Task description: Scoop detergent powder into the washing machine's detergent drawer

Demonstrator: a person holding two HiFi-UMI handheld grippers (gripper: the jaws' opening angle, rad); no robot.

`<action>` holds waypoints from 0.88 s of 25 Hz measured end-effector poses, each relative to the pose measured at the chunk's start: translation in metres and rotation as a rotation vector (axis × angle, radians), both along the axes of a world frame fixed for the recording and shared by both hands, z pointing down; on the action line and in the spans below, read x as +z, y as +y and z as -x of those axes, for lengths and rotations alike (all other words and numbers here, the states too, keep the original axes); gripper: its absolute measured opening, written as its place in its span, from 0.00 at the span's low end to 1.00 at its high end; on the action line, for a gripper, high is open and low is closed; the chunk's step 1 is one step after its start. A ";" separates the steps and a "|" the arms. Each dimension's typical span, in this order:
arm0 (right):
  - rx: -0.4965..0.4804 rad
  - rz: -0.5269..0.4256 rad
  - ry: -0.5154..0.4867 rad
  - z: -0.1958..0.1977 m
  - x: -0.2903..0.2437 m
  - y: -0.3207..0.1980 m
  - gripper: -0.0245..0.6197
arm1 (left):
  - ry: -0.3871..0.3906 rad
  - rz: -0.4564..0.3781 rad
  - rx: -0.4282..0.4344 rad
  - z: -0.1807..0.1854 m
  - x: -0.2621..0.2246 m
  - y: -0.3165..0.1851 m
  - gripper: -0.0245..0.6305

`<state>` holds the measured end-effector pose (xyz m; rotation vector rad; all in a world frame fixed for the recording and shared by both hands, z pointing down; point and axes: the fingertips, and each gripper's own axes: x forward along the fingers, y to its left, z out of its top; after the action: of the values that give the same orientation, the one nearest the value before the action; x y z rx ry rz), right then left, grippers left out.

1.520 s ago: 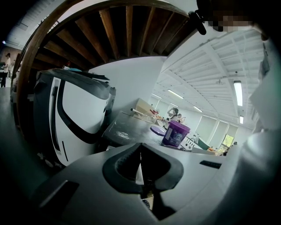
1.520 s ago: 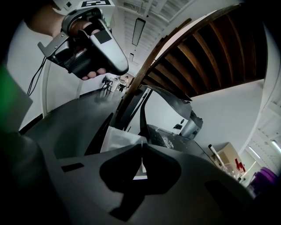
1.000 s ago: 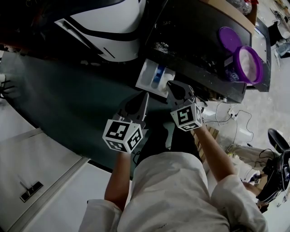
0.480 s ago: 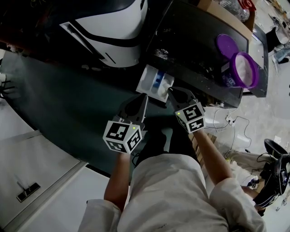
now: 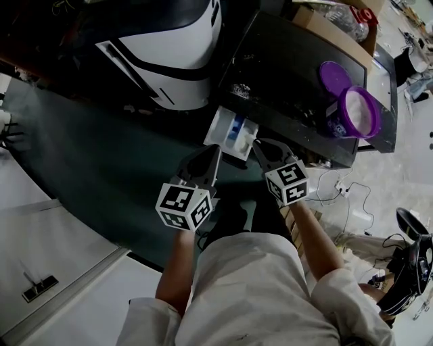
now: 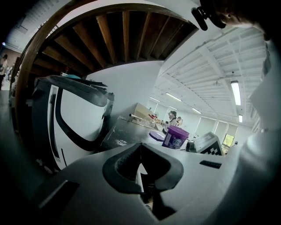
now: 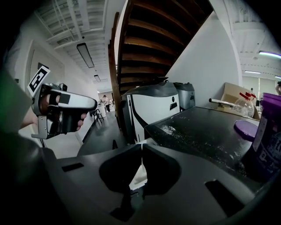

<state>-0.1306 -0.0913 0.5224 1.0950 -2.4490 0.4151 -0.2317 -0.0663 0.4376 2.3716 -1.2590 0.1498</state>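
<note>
The white detergent drawer with a blue insert is pulled out from under the black top. An open purple detergent tub stands on that top at the right, with its lid beside it. My left gripper is shut and empty, just in front of the drawer's left corner. Also shut and empty, my right gripper sits by the drawer's right corner. In the left gripper view the tub shows beyond the shut left gripper. In the right gripper view the drawer shows pale below the shut right gripper.
A white and black machine stands left of the drawer. Spilled powder dots the black top. A cardboard box and bottles lie at its far end. Cables and a chair are at the right.
The head view has drifted, so the drawer and tub sit lower in the frame. Both grippers stay shut by the drawer's front and have barely moved relative to it.
</note>
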 end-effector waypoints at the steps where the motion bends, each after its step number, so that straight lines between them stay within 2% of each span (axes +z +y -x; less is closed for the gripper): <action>1: 0.009 -0.002 -0.003 -0.002 -0.004 0.000 0.06 | 0.000 -0.003 0.001 0.000 -0.001 0.000 0.07; 6: 0.044 -0.038 -0.033 -0.007 -0.032 0.000 0.06 | -0.003 -0.021 0.007 -0.002 -0.010 -0.003 0.07; 9: 0.046 -0.075 -0.041 -0.007 -0.052 0.002 0.06 | -0.004 -0.029 0.012 -0.004 -0.014 -0.005 0.07; 15: 0.044 -0.120 -0.120 -0.004 -0.090 0.010 0.06 | -0.007 -0.043 0.031 -0.012 -0.023 -0.006 0.07; 22: 0.058 -0.161 -0.144 -0.008 -0.120 0.013 0.06 | -0.007 -0.060 0.052 -0.021 -0.033 -0.007 0.07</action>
<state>-0.1222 -0.0785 0.4026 1.2432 -2.6202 0.3300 -0.2105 -0.0732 0.4049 2.4584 -1.2216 0.1385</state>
